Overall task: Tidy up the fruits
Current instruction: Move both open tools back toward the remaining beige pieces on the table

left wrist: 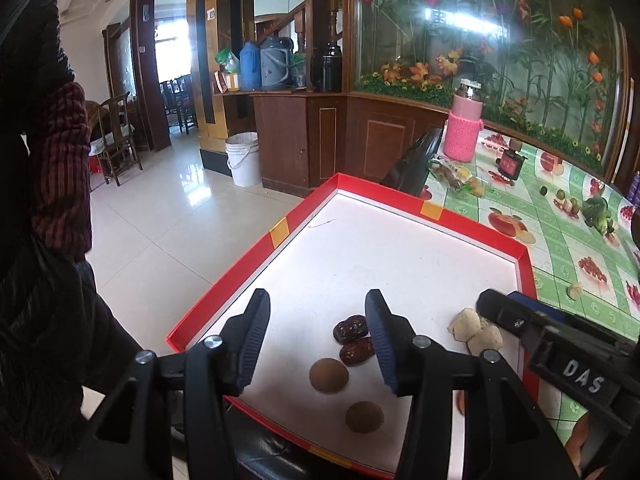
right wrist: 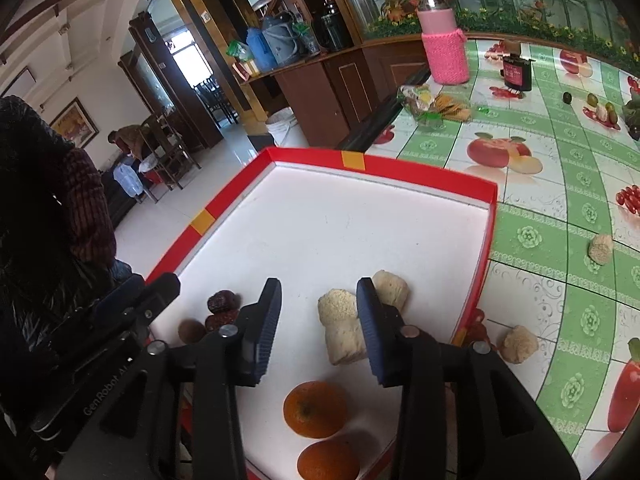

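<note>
Left gripper (left wrist: 316, 330) open, empty, above red-rimmed tray (left wrist: 310, 200); two dates (left wrist: 354, 338) and two brown round fruits (left wrist: 329, 375) lie beneath. Right gripper (right wrist: 318, 322) open over pale cakes (right wrist: 344, 326), long axis toward camera; two oranges (right wrist: 315, 409) nearer. Two cakes (right wrist: 600, 249) outside on tablecloth (right wrist: 560, 216).

R tool (right wrist: 318, 322) open over tray (right wrist: 420, 170); 2 oranges (right wrist: 315, 409) near.

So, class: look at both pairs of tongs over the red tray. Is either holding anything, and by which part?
Nothing is held. The left tongs and right tongs are both open, with the fruit lying loose in the red tray.
</note>
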Demonstrator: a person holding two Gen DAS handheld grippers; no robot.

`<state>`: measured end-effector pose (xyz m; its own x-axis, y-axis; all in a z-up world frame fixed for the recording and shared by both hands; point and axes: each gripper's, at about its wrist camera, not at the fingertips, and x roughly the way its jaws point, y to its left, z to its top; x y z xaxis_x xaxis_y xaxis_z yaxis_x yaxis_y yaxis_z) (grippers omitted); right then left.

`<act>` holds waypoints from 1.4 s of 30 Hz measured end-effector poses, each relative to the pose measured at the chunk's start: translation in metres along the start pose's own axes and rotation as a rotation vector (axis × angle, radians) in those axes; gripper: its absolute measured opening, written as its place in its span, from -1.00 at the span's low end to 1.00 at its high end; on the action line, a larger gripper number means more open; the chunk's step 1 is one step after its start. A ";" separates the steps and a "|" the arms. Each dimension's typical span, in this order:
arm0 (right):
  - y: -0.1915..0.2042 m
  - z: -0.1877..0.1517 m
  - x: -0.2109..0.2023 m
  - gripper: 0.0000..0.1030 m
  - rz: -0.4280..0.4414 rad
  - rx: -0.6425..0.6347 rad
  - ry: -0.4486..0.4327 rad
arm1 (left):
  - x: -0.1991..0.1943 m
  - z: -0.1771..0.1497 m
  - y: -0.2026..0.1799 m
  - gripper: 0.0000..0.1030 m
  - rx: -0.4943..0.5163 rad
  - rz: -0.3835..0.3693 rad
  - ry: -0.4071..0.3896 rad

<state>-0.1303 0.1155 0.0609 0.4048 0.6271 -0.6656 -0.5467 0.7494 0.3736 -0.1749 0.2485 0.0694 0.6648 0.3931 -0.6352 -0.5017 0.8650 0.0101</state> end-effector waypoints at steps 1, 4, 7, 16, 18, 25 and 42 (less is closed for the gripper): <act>-0.001 0.000 -0.005 -0.20 0.004 0.004 -0.014 | -0.001 0.000 -0.001 0.03 0.002 0.000 -0.002; -0.006 0.002 -0.016 -0.20 0.001 0.014 -0.041 | -0.006 0.001 -0.004 0.20 0.005 0.002 -0.011; -0.016 0.003 -0.029 -0.20 -0.014 0.020 -0.068 | -0.012 0.002 -0.003 0.25 0.008 0.010 -0.019; -0.098 -0.008 -0.085 -0.20 -0.130 0.118 -0.151 | -0.020 -0.001 -0.014 0.27 0.026 -0.016 -0.027; -0.121 -0.014 -0.093 -0.20 -0.156 0.154 -0.151 | -0.020 -0.003 -0.023 0.29 0.042 -0.032 -0.022; -0.157 -0.019 -0.089 -0.20 -0.180 0.211 -0.104 | -0.027 -0.011 -0.048 0.30 0.083 -0.100 0.010; -0.165 0.003 -0.059 -0.20 -0.284 0.084 -0.070 | -0.045 -0.021 -0.103 0.34 0.226 -0.280 0.017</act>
<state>-0.0617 -0.0446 0.0397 0.5838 0.4011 -0.7059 -0.3431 0.9099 0.2332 -0.1649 0.1349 0.0806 0.7488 0.1279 -0.6503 -0.1656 0.9862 0.0033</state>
